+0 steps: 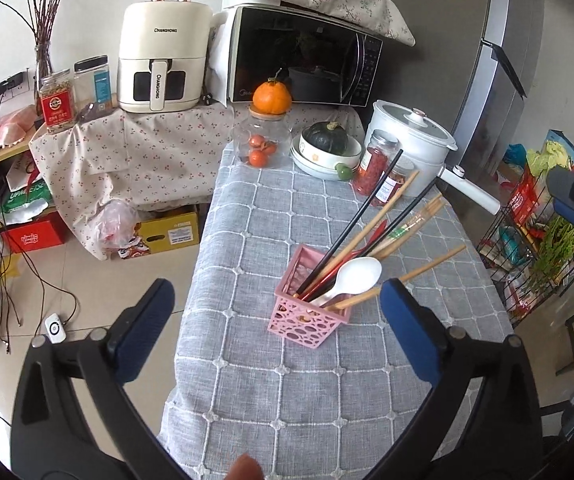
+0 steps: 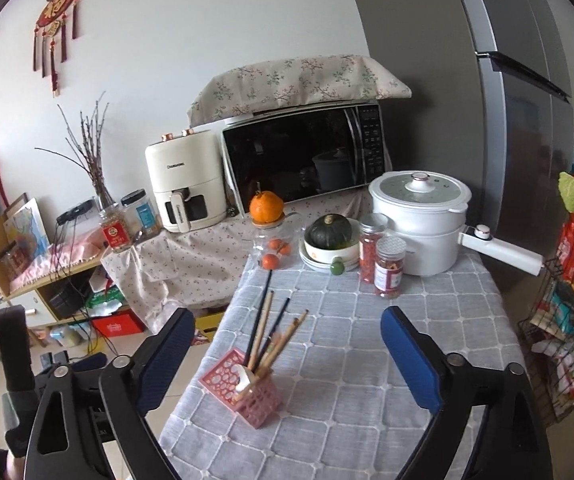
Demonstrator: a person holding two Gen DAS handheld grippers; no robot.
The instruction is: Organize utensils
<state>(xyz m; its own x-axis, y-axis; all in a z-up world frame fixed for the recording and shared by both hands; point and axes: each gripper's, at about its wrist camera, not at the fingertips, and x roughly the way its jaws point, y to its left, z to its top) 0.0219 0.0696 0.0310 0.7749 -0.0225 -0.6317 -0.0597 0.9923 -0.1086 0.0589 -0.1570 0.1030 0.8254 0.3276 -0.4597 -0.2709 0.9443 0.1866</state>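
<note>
— Fingers on both grippers stand wide apart with nothing between them: the left gripper [image 1: 277, 312] and the right gripper [image 2: 287, 344] alike grip nothing.

— So where are the utensils?

— All in the pink basket [image 1: 307, 320], which sits on the grey checked cloth of the counter [image 1: 327, 400], toward its near left part. In it stand black chopsticks [image 1: 357, 218], wooden chopsticks [image 1: 375, 220] and a white spoon [image 1: 357, 274].

— Which way do they lean?

— From the left wrist view, their long axes rise out of the basket and slant up to the far right, toward the red spice jars [image 2: 379, 258] and the white pot [image 2: 423, 220]. One wooden stick [image 1: 403, 278] lies lower, nearly flat, over the basket's right rim.

— Which hand is nearer?

— I judge the left: the basket sits just ahead between its fingers. In the right wrist view the basket [image 2: 247, 390] is low and left of centre, close to the left finger.

— And the pose?

— Both point forward and down at the counter. With no loose utensil visible on the cloth, the job looks close to finished.
</note>
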